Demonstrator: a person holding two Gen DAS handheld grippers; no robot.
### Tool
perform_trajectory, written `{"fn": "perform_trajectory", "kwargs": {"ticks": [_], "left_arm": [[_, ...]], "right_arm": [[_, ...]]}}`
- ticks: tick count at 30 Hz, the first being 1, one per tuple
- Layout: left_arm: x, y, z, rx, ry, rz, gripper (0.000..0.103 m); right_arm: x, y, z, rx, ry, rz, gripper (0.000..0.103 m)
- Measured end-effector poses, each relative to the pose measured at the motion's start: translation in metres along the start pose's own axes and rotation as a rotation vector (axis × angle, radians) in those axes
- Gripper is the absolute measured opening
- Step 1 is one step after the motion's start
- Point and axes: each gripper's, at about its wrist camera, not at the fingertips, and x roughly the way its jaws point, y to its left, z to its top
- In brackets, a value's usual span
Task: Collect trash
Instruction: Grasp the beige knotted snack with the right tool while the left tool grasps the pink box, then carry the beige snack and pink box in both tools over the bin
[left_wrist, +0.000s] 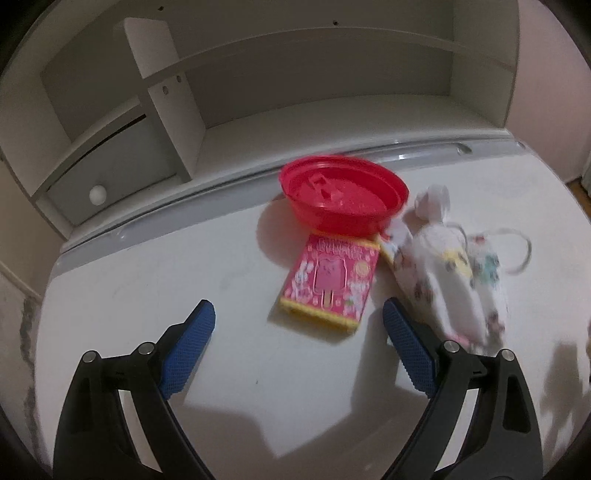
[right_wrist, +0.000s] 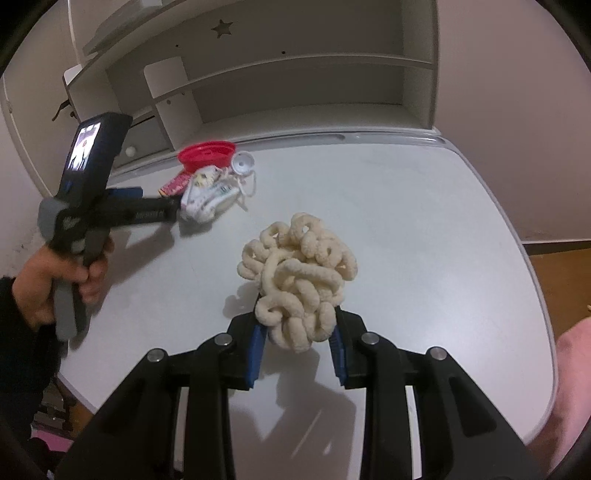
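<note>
My right gripper (right_wrist: 298, 334) is shut on the near end of a cream fuzzy clump of looped cord (right_wrist: 301, 266), and its shadow falls on the white table (right_wrist: 424, 221) below. My left gripper (left_wrist: 299, 321) stands open just above the table, nothing between its blue pads (left_wrist: 192, 347). A pink ice-pop packet (left_wrist: 328, 284) lies flat just beyond its fingertips. A crumpled white patterned mask with ear loops (left_wrist: 450, 280) lies by the right finger. In the right wrist view a hand (right_wrist: 55, 284) holds the left gripper (right_wrist: 155, 203) at the far left, pointing at that pile.
A red plastic bowl (left_wrist: 343, 195) sits behind the packet, near the table's back rail (left_wrist: 221, 192). A small white cap (left_wrist: 432, 199) rests beside it. White shelving (left_wrist: 166, 92) with a knobbed drawer (left_wrist: 98, 194) rises behind the table. Wooden floor (right_wrist: 561, 273) shows past the right edge.
</note>
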Motion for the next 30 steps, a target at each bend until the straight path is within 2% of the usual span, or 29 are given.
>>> {"fn": "perform_trajectory", "kwargs": {"ticks": [2,4,5,7,11,17,19,23,28,29,30], "left_arm": [[0.003,0.001,0.004,-0.012,0.002,-0.011,0.089],[0.003,0.0,0.006,-0.012,-0.016,-0.011,0.08],[0.002,0.0,0.006,-0.016,-0.024,-0.019,0.066],[-0.001,0.0,0.006,-0.022,-0.02,-0.047,0.047],[-0.015,0.001,-0.004,0.007,-0.041,-0.003,0.047],[-0.065,0.003,-0.029,0.023,-0.079,-0.019,0.047],[-0.089,-0.008,-0.039,0.038,-0.095,-0.056,0.047],[-0.131,-0.059,-0.057,0.124,-0.14,-0.165,0.046],[-0.181,-0.162,-0.084,0.289,-0.197,-0.365,0.042],[-0.187,-0.179,-0.088,0.317,-0.204,-0.395,0.03],[-0.196,-0.203,-0.095,0.362,-0.213,-0.435,0.025]], "right_arm": [[-0.004,0.002,-0.007,-0.005,0.003,-0.003,0.03],[-0.009,0.004,-0.016,-0.015,0.006,-0.008,0.03],[-0.012,0.005,-0.019,-0.02,0.006,-0.01,0.03],[-0.018,0.007,-0.026,-0.025,0.007,-0.019,0.03],[-0.035,0.001,-0.038,-0.018,-0.003,-0.039,0.03],[-0.066,-0.026,-0.053,0.041,-0.037,-0.073,0.03],[-0.075,-0.038,-0.059,0.069,-0.046,-0.093,0.03],[-0.104,-0.076,-0.08,0.156,-0.068,-0.149,0.03],[-0.14,-0.129,-0.117,0.285,-0.084,-0.241,0.03],[-0.147,-0.139,-0.125,0.311,-0.085,-0.258,0.03],[-0.154,-0.153,-0.136,0.343,-0.084,-0.282,0.03]]}}
